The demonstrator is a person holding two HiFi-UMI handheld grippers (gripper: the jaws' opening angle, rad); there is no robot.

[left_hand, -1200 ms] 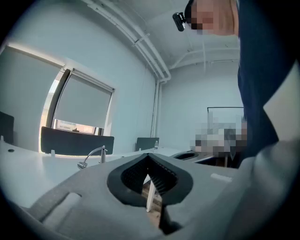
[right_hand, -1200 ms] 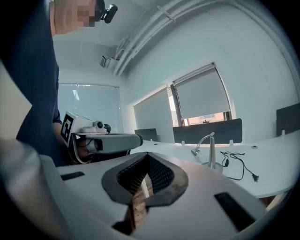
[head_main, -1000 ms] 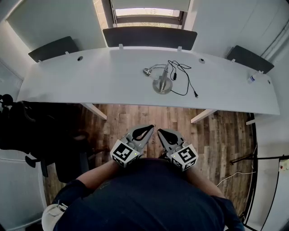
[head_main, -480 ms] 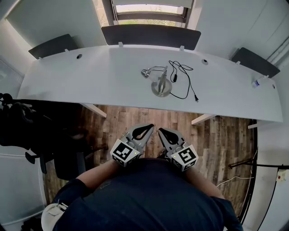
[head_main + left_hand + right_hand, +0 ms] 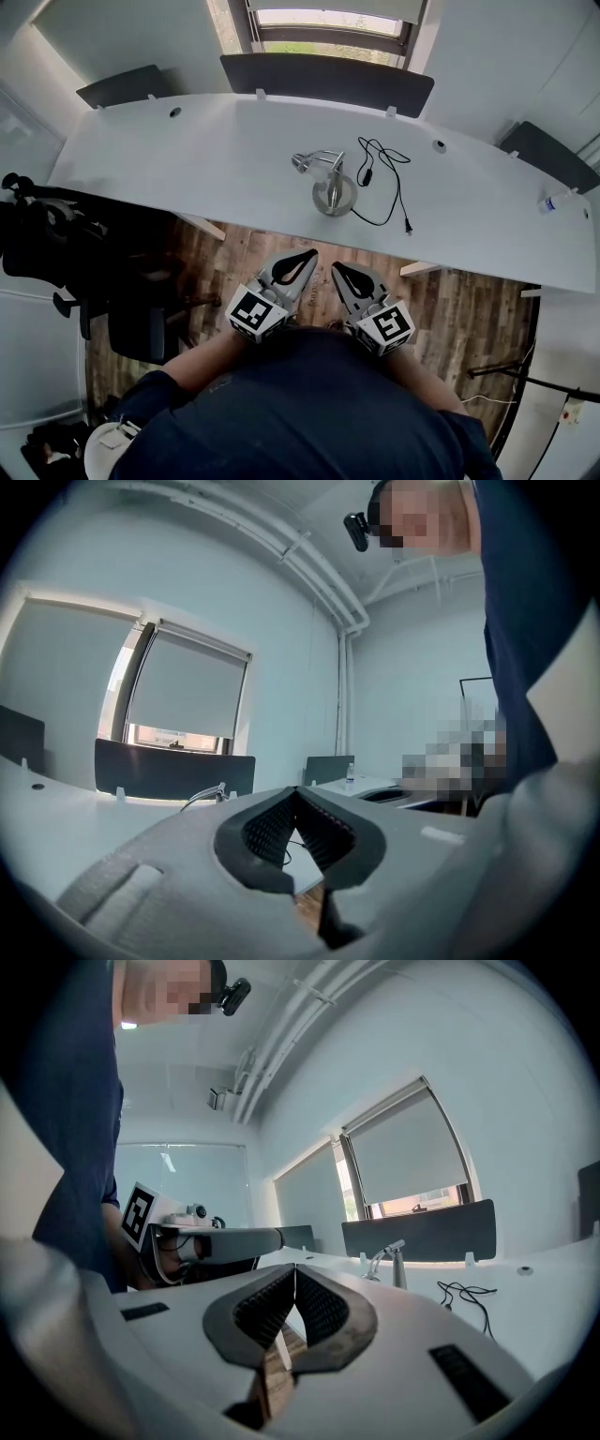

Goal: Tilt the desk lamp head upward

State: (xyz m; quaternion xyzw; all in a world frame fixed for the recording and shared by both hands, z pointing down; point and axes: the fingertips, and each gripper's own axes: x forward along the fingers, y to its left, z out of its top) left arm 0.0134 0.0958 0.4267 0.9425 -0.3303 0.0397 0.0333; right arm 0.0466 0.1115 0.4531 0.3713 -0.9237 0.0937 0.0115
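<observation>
Step in hand: approach, no contact yet. The left gripper (image 5: 309, 254) and right gripper (image 5: 337, 269) sit side by side close to the person's torso, over the brown wood plank floor (image 5: 234, 253), short of the front edge of the long white curved desk (image 5: 169, 159). Both pairs of jaws are closed tip to tip with nothing between them, and each gripper's own view confirms it

Task item: the small silver metal desk lamp with a round base (image 5: 334, 199) stands near the desk's front edge, about mid-length, well apart from both grippers. Its lamp head (image 5: 302, 162) sits on a bent neck and points toward the desk's left end; exact tilt is too small to judge. A thin black power cable (image 5: 364, 174) loops toward the back edge and ends in a plug near the front edge, right of the lamp

Next move, as a judgement: carry both grippers forward over the front edge and open the jaws before arrival. One likely pins the base or post so the light lamp can't slide or tip; the other takes the head and swings it up. Keep clear of the cable

Writing: nothing readable. There are only black-and-white square markers on the gripper cubes (image 5: 255, 314). The small clear bottle (image 5: 553, 200) at the desk's right end has a label too small to read
</observation>
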